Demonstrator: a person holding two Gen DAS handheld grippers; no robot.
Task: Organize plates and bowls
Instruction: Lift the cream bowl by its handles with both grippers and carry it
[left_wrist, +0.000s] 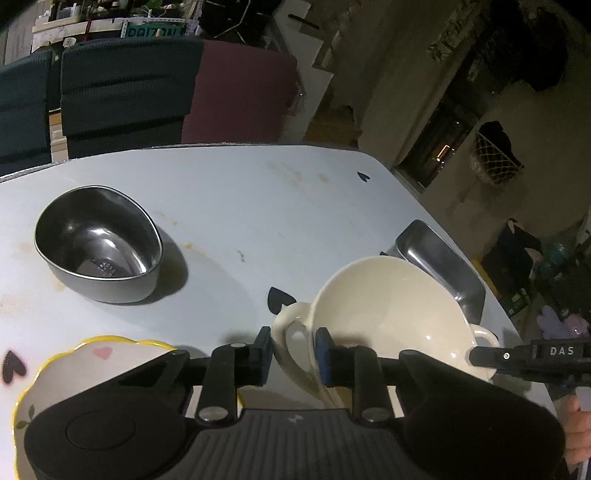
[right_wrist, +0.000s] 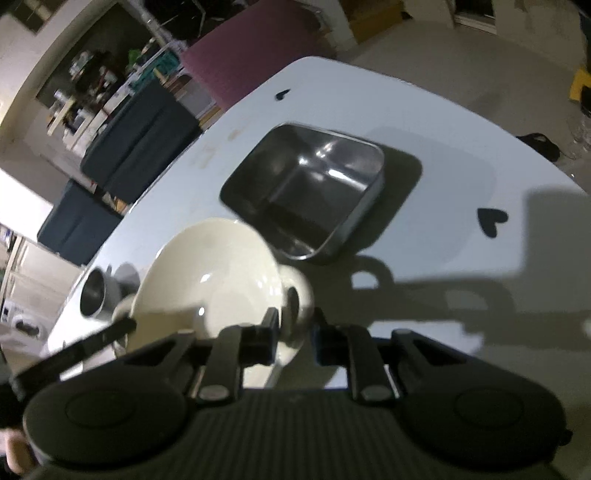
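While both hand-held grippers close in on the cream bowl (left_wrist: 388, 314), each takes one of its two loop handles. The left hand-held gripper (left_wrist: 294, 349) has its pads on either side of the near handle (left_wrist: 295, 332), one pad outside the loop and the blue pad against the bowl's wall, clamped on it. The right hand-held gripper (right_wrist: 295, 325) straddles the opposite handle (right_wrist: 295, 301) with its jaws narrow; blur keeps me from telling whether the pads press on it. From the left wrist view, the right tool reaches in at the far side of the bowl, with a hand (left_wrist: 578, 432) behind it. The bowl sits tilted on the pale worktop (left_wrist: 240, 206).

Just left of the left hand-held gripper, partly under its body, lies a scalloped plate (left_wrist: 74, 365) with a yellow rim and a pink heart. Farther ahead and to the left stands a round steel bowl (left_wrist: 98, 243), well apart from the cream one. Just beyond the cream bowl, ahead of the right hand-held gripper, sits a rectangular steel tray (right_wrist: 306, 192). Black heart stickers (left_wrist: 280, 299) dot the worktop. Past its far edge stand dark blue and maroon chairs (left_wrist: 125, 92).
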